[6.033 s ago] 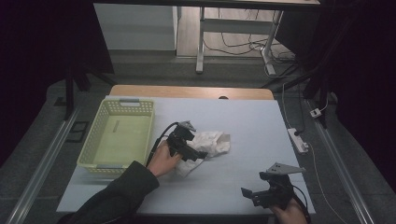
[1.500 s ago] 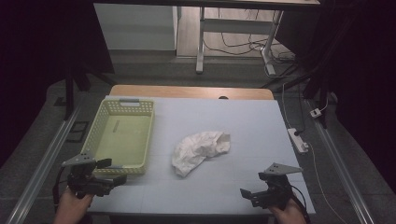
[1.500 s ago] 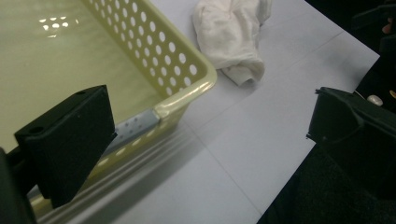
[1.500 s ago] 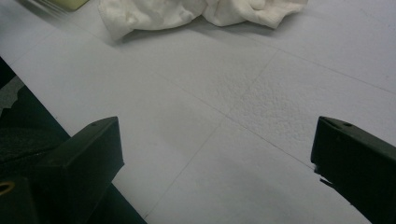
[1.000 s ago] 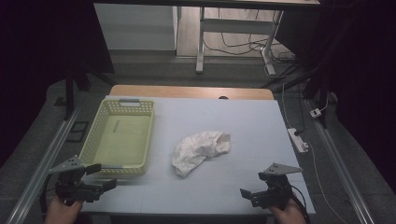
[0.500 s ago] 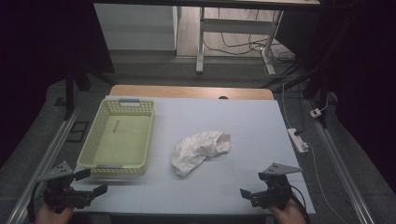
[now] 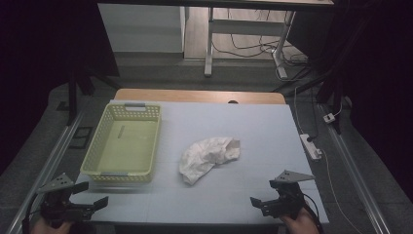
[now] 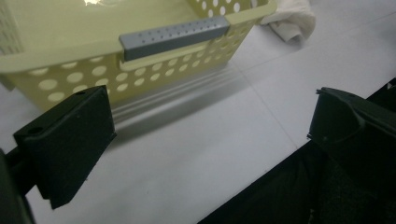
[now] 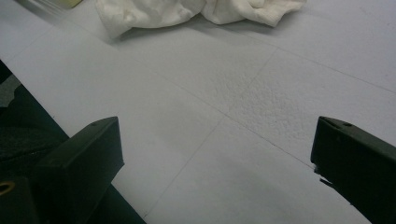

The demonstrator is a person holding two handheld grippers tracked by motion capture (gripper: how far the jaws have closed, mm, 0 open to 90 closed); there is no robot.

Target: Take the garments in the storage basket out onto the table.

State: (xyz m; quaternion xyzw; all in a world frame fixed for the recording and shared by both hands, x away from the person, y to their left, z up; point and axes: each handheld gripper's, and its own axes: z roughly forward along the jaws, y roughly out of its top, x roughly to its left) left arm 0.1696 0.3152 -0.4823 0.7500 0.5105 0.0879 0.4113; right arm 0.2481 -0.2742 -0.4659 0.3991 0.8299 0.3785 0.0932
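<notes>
A crumpled white cloth [image 7: 208,157] lies in the middle of the pale blue table [image 7: 253,131]; its edge appears at the top of the right gripper view [image 9: 196,11] and at the top right of the left gripper view [image 8: 289,21]. A yellow perforated basket [image 7: 122,144] stands at the left, empty, with its grey handle [image 8: 173,36] close in front of my left gripper. My left gripper [image 7: 90,195] hovers open at the table's front left corner, holding nothing. At the front right edge my right gripper [image 7: 260,202] is open over bare table, well short of the cloth.
A white power strip [image 7: 311,147] lies just off the table's right edge with a cable running back. A wooden strip [image 7: 195,96] borders the far edge. Metal rails [image 7: 53,156] run along both sides, and desk legs with cables stand beyond.
My left gripper let go of the cloth at the table's middle and drew back, moving left and toward the person to the front left corner. The right gripper stayed put.
</notes>
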